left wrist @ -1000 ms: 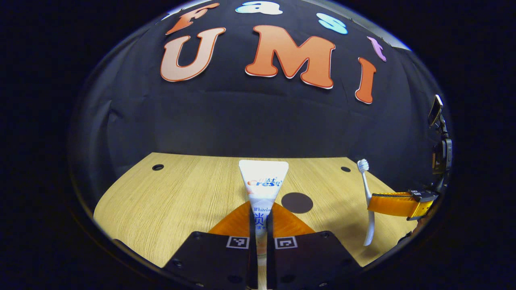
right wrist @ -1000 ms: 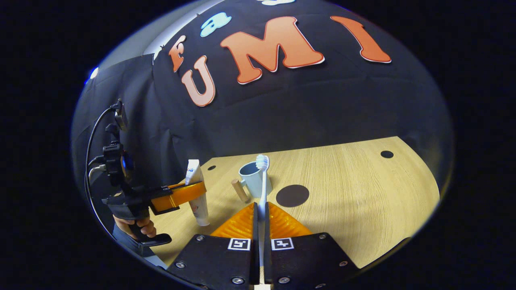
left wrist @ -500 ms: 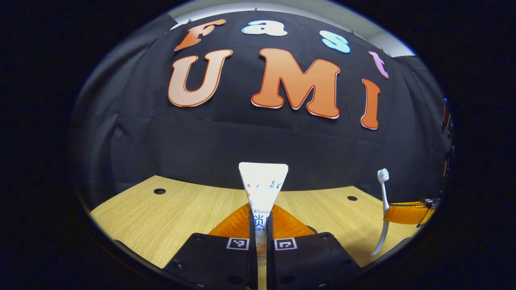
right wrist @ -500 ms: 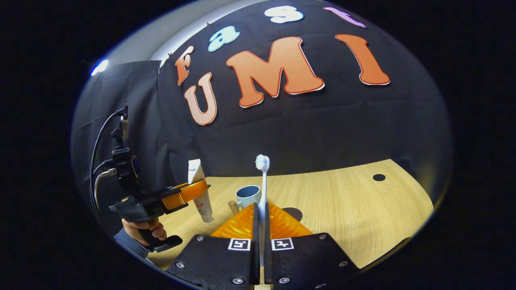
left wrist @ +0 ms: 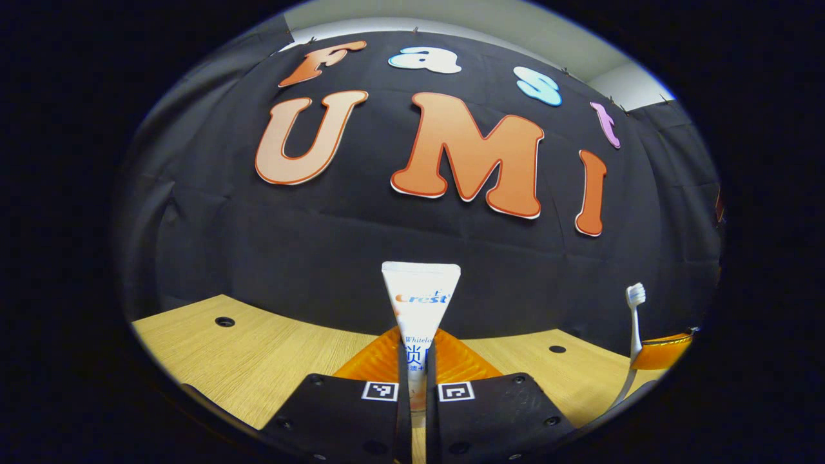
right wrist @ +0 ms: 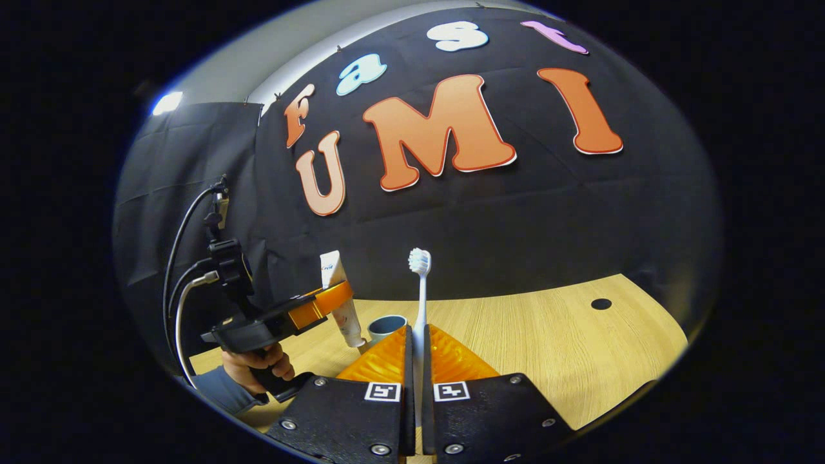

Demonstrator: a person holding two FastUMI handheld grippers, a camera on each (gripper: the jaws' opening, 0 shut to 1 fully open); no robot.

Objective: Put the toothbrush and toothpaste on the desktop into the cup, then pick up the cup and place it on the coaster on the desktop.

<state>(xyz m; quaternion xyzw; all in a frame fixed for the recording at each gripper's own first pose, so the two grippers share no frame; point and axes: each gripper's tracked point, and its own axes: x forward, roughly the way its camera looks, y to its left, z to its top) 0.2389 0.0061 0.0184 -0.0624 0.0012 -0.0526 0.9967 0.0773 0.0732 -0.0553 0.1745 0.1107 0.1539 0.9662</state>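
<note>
Left gripper view: black cloth wall behind, light wood desktop (left wrist: 258, 341) w/ small round holes below. Left gripper (left wrist: 417, 361) clamped on the toothpaste (left wrist: 420, 309); tube upright, flat crimped end up, lower part pinched btwn both fingers, held above the desk. Far right edge: toothbrush (left wrist: 634, 322) upright, bristles up, gripped low on its handle by the right gripper (left wrist: 660, 351), off the desk.

Right gripper view: same cloth wall, desktop (right wrist: 567, 348) across the lower half. Right gripper (right wrist: 417, 361) closed on the toothbrush (right wrist: 420, 290), handle btwn the fingers, head well above the tips. Cup (right wrist: 387, 325) on the desk just behind the fingertips, slightly left, partly hidden. Left gripper (right wrist: 332, 299) w/ the toothpaste (right wrist: 341, 303) tilted, cap end down, just left of and near the cup rim. Hand (right wrist: 258, 364) holds that gripper's grip; cables run up from it.
</note>
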